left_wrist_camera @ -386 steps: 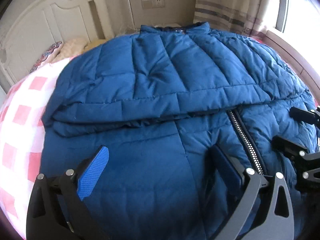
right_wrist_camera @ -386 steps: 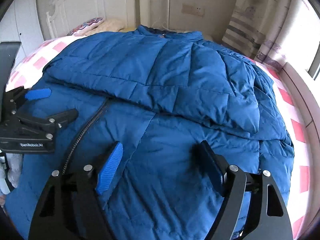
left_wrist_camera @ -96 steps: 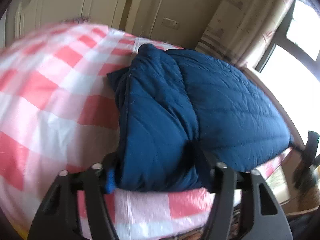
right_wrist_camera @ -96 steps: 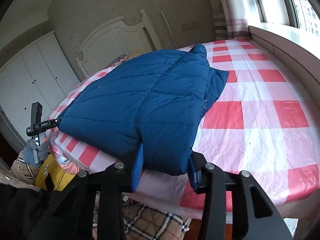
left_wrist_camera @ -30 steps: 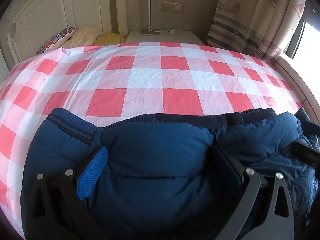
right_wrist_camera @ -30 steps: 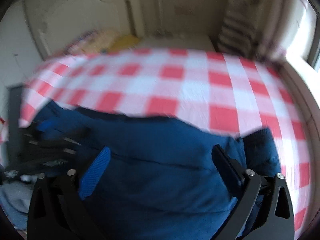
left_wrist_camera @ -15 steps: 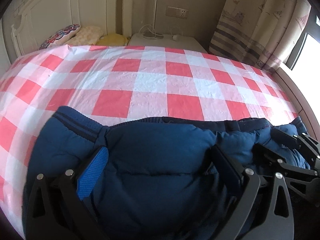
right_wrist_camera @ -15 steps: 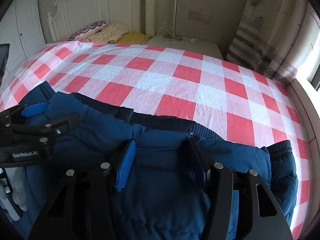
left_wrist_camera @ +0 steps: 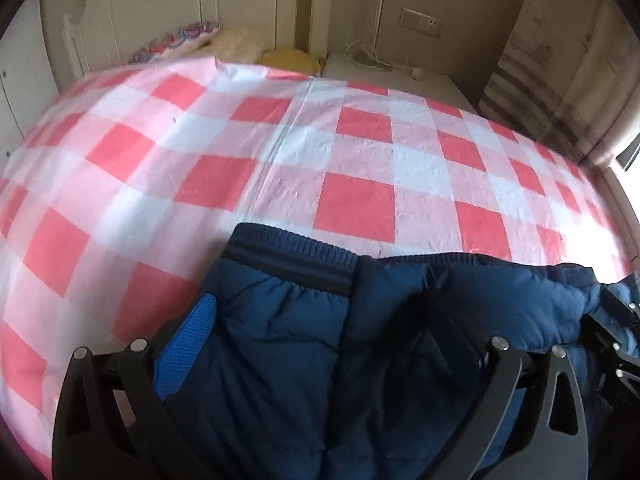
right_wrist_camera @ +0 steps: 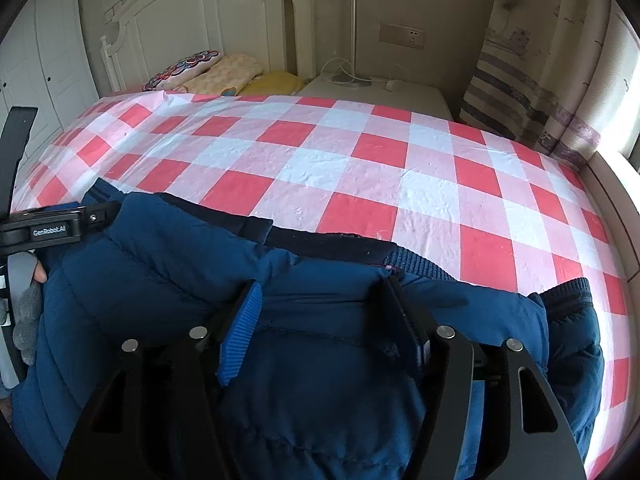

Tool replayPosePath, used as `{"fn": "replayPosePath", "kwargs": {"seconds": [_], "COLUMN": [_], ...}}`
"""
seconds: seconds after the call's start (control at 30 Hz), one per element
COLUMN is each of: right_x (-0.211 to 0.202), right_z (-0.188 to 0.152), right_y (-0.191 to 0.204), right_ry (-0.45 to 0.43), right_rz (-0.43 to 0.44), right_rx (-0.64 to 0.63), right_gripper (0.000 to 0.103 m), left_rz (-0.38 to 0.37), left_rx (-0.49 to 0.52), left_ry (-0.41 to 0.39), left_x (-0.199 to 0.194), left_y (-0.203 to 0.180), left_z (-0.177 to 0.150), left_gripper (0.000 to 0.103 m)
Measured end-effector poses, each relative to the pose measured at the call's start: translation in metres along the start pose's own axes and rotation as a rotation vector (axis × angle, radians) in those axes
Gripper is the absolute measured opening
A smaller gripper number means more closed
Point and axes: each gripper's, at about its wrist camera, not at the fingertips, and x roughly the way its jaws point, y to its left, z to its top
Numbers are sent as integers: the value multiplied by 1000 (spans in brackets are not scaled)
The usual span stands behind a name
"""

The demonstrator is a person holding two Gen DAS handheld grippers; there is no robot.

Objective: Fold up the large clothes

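1. The left tool (left_wrist_camera: 320, 340) stands wide, its pads (left_wrist_camera: 186, 344) either side of the blue padded jacket (left_wrist_camera: 280, 360); grip unclear.
2. The jacket lies bunched at the near edge of the bed (right_wrist_camera: 340, 160) with its red-checked sheet.
3. The right tool (right_wrist_camera: 324, 328) straddles a jacket fold, its jaws opening, its pads (right_wrist_camera: 240, 332) against the cloth.
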Motion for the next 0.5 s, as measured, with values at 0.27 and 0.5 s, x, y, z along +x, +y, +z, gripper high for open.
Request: {"fn": "replayPosePath", "kwargs": {"seconds": [0.27, 0.5], "right_x": [-36, -49], "right_z": [9, -8], "right_y": [-3, -82], "right_ry": [-17, -30], "right_rz": [-3, -170], "right_rx": [1, 128], "right_gripper": [71, 84], "left_rz": [20, 5], "left_rx": [3, -10], "left_ry": [-18, -15], "left_x": [-4, 0], "left_y": [-1, 1], "left_z": [-3, -2], "left_gripper": [101, 101]}}
